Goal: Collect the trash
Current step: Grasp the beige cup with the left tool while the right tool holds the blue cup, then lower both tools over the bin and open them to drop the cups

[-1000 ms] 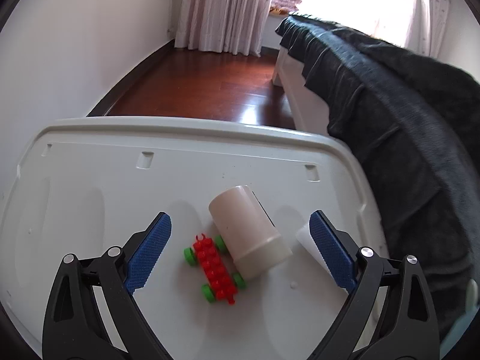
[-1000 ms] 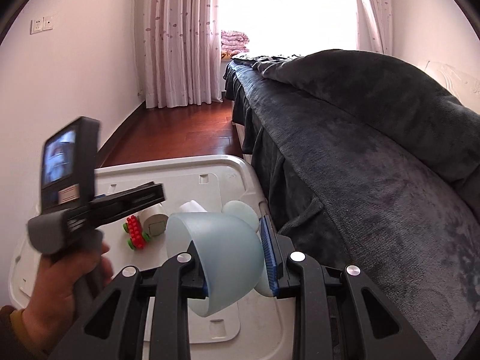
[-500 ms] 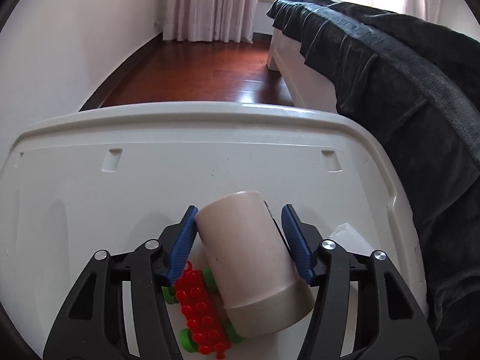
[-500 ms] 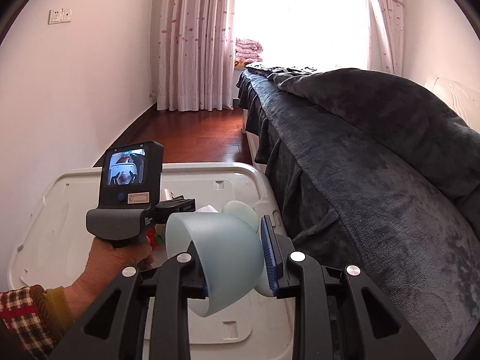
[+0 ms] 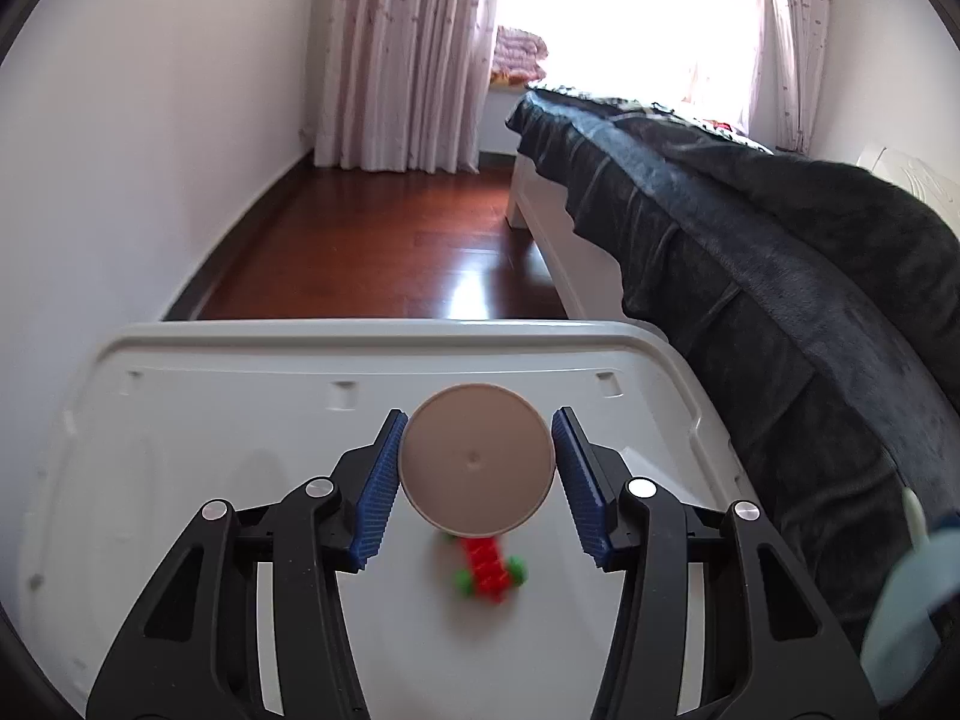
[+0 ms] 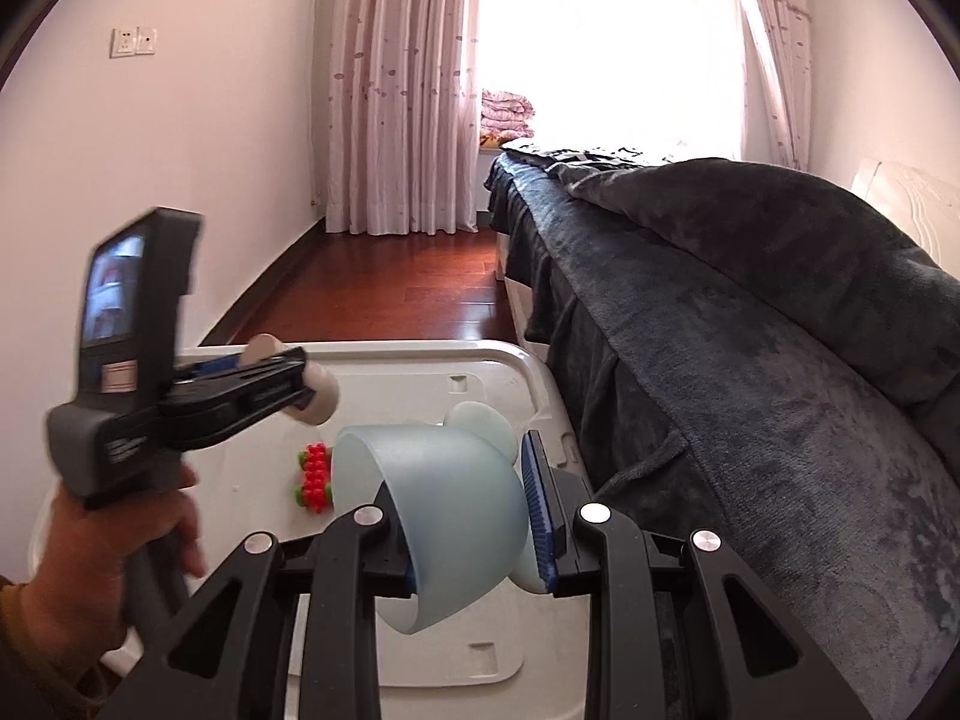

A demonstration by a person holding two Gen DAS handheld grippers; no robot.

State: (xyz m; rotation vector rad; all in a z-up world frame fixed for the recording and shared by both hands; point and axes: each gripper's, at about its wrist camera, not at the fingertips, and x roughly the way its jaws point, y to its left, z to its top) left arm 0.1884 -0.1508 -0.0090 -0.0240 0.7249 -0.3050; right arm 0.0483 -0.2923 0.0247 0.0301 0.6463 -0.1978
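A beige plastic cup (image 5: 476, 457) hangs above the white bin lid (image 5: 240, 420), bottom towards the camera. My left gripper (image 5: 478, 420) is shut on it, its jaws still closing on its sides. In the right wrist view the same left gripper (image 6: 288, 381) holds the beige cup (image 6: 318, 399) up in a person's hand (image 6: 90, 540). My right gripper (image 6: 465, 480) is shut on a pale blue translucent cup (image 6: 444, 510), with a pale round piece (image 6: 480, 423) just behind it. A red and green toy (image 5: 489, 564) lies on the lid below the beige cup.
A bed with a dark blanket (image 6: 750, 330) runs along the right, close to the lid's edge (image 6: 420, 372). Beyond the lid lie a red wooden floor (image 5: 390, 252), a white wall on the left and curtains (image 5: 408, 60) at the window.
My left gripper closed on the beige cup, lifted it off the lid and turned its bottom towards the camera. The toy stayed on the lid. The right gripper still grips the blue cup.
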